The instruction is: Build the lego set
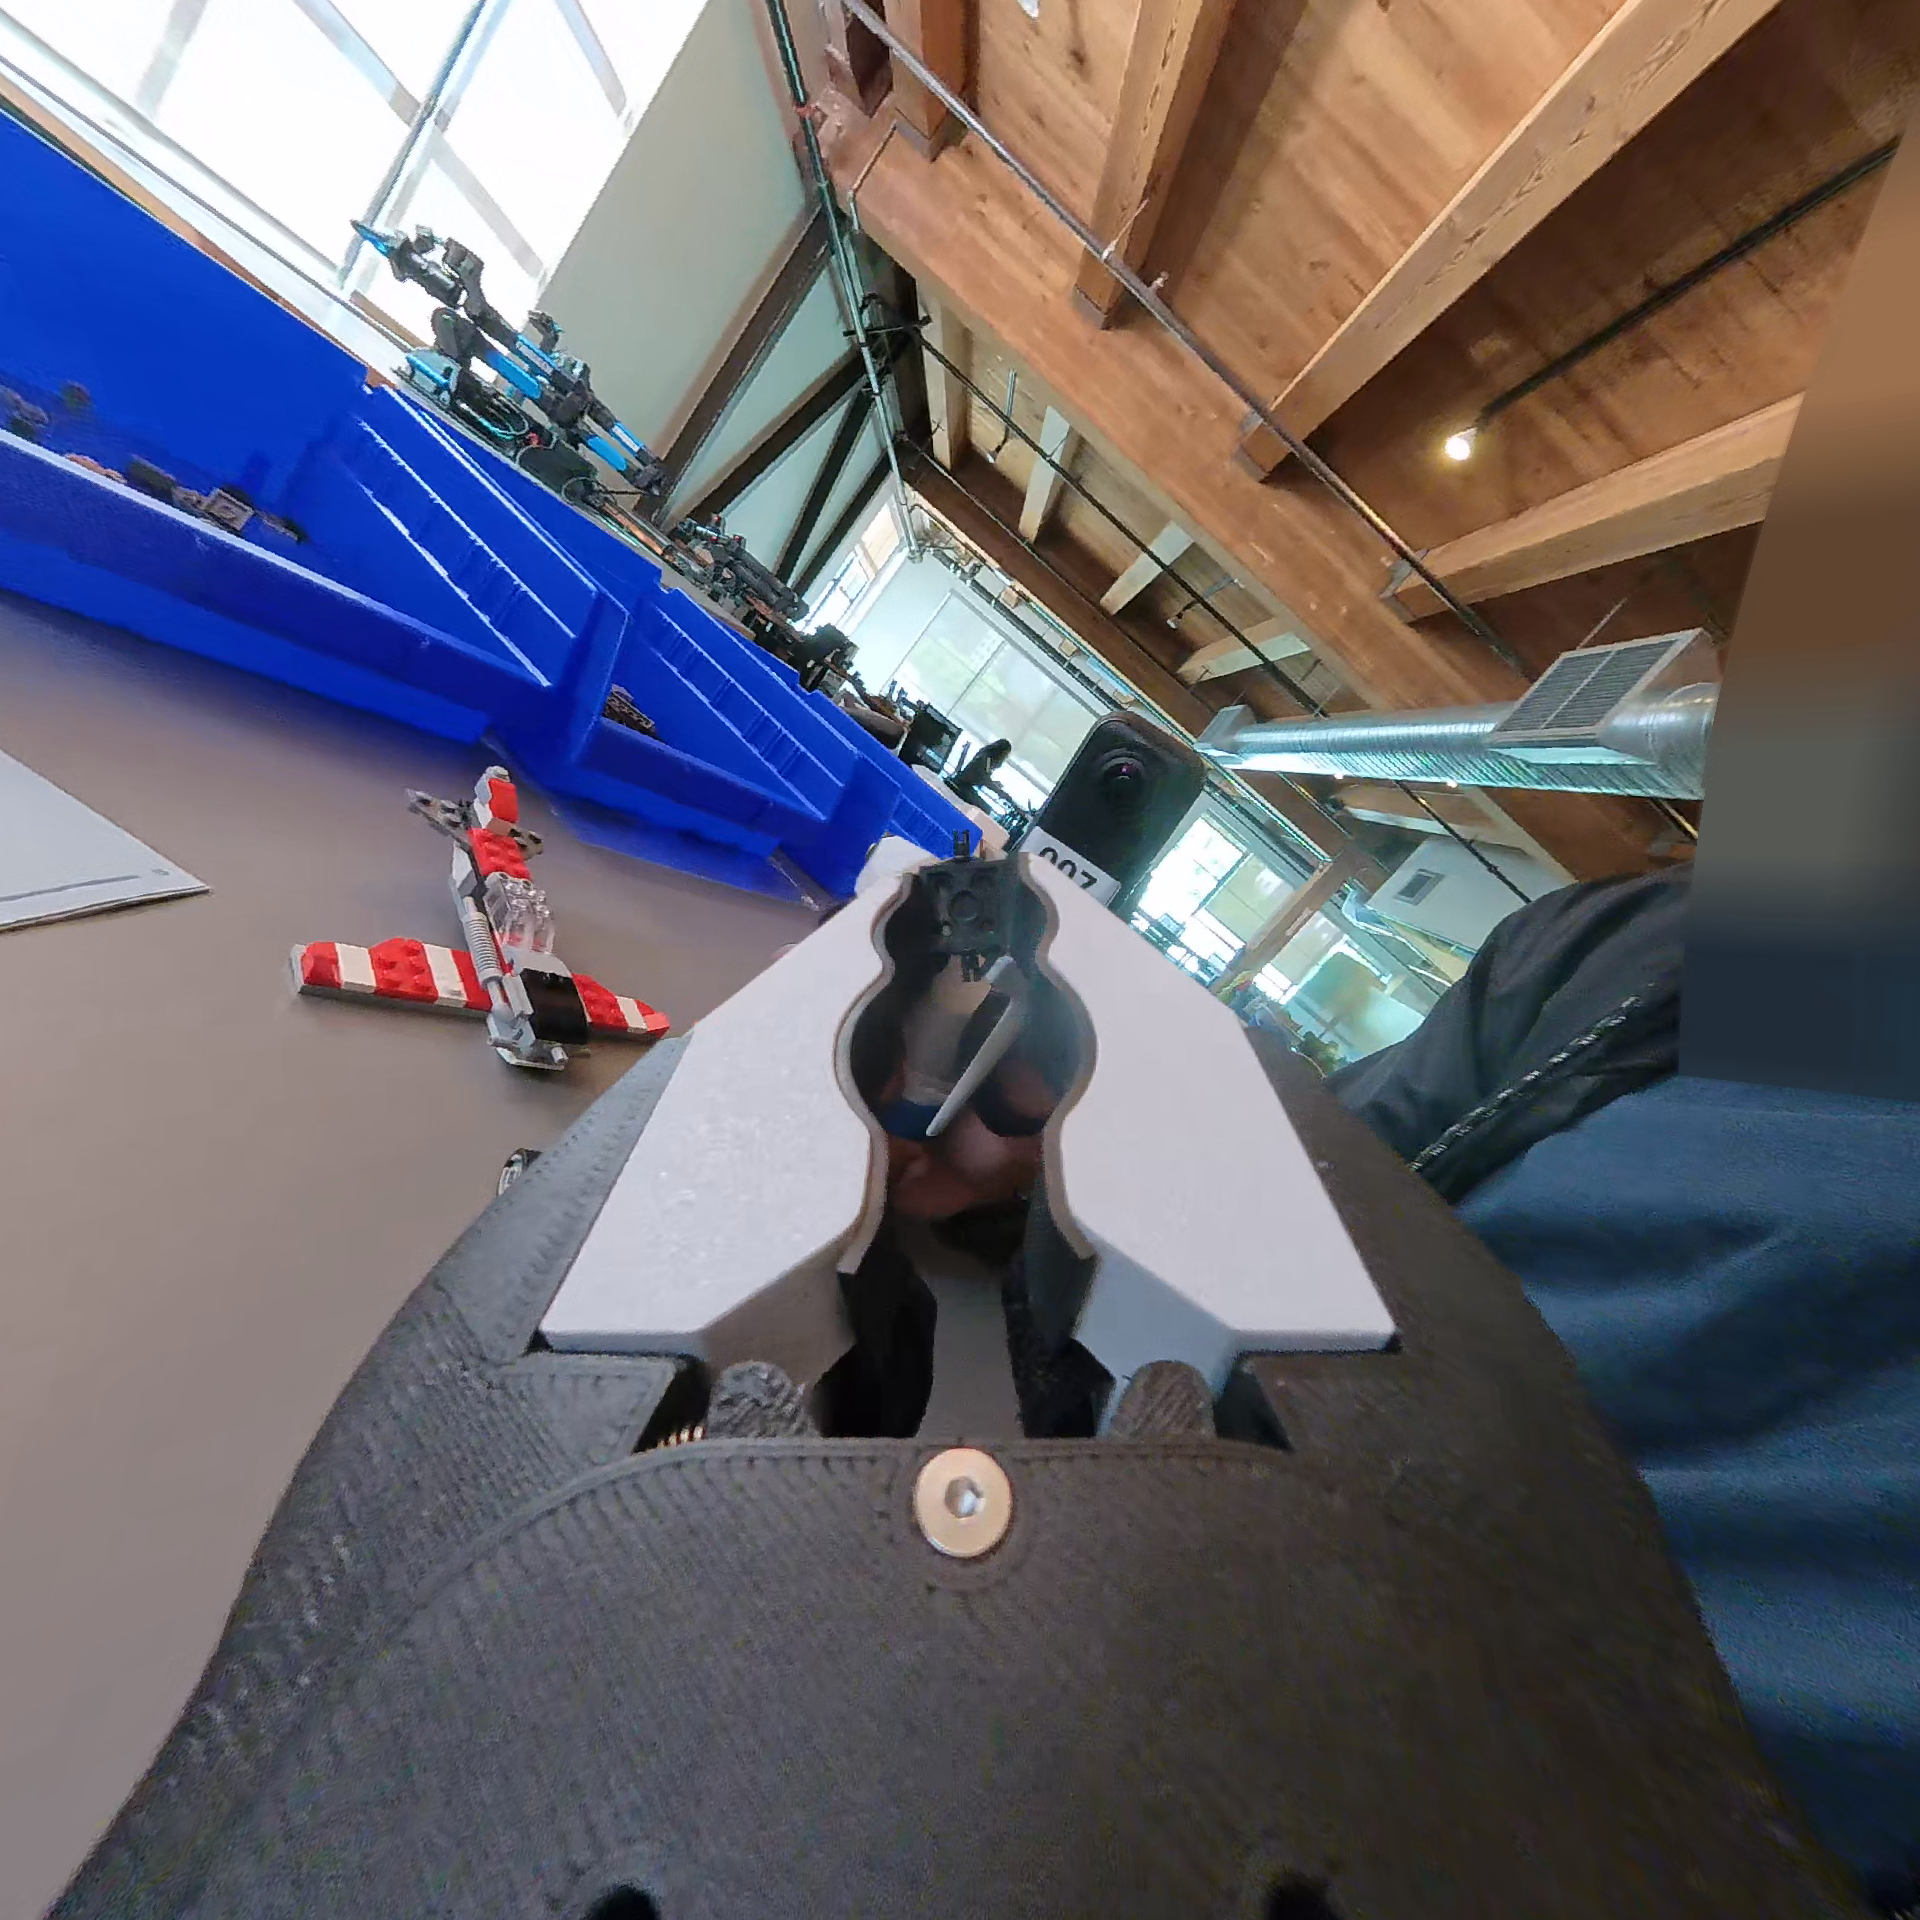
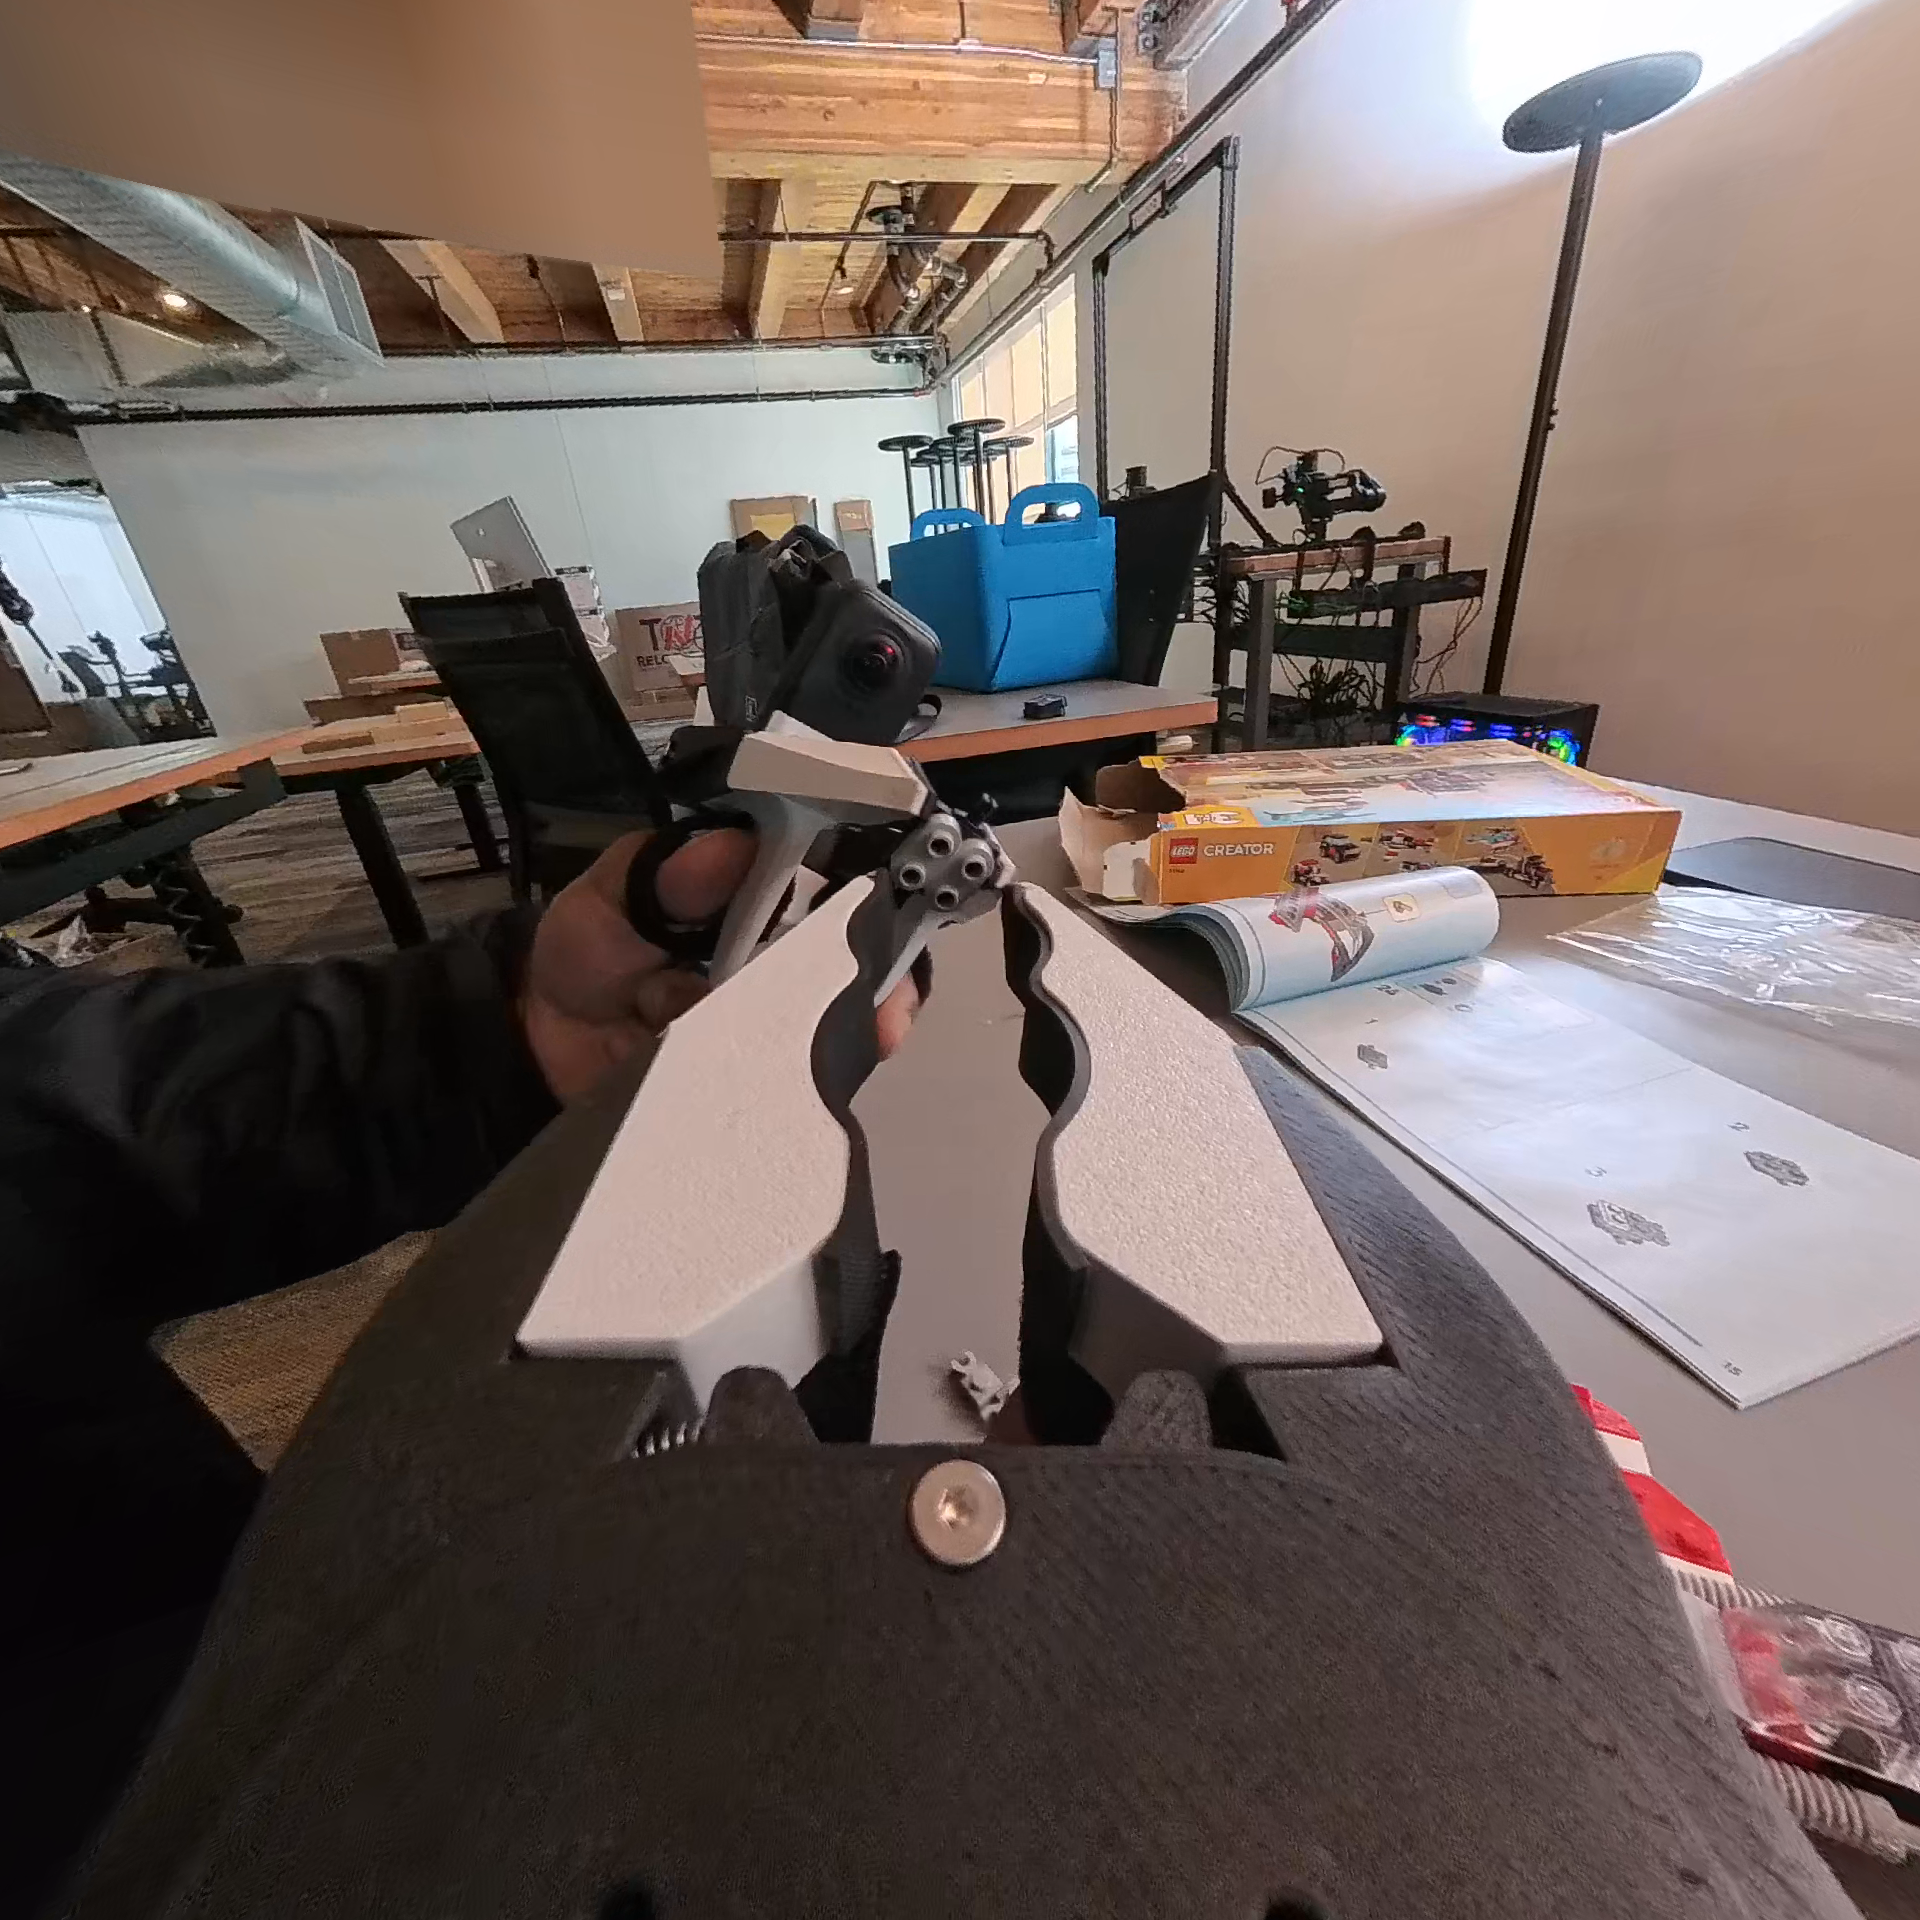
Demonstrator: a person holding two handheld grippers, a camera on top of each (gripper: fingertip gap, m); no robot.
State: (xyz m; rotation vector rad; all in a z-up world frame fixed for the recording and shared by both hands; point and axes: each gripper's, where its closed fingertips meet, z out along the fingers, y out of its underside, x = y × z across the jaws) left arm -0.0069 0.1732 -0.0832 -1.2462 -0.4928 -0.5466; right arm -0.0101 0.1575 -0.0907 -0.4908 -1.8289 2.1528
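- Left gripper pinches a small dark brick at its tips.
- Right gripper clamps a grey studded piece, touching the left gripper's tips.
- Red-white plane lies on the table.

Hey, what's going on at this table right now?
A person is building a lego set with a handheld gripper in each hand. The left gripper is shut on a small black and grey piece with a grey blade hanging from it, held up in the air. The right gripper meets it tip to tip, its fingers close together right at the piece. A half-built red and white plane lies on the table, with blue parts bins, an open instruction booklet and the box nearby.
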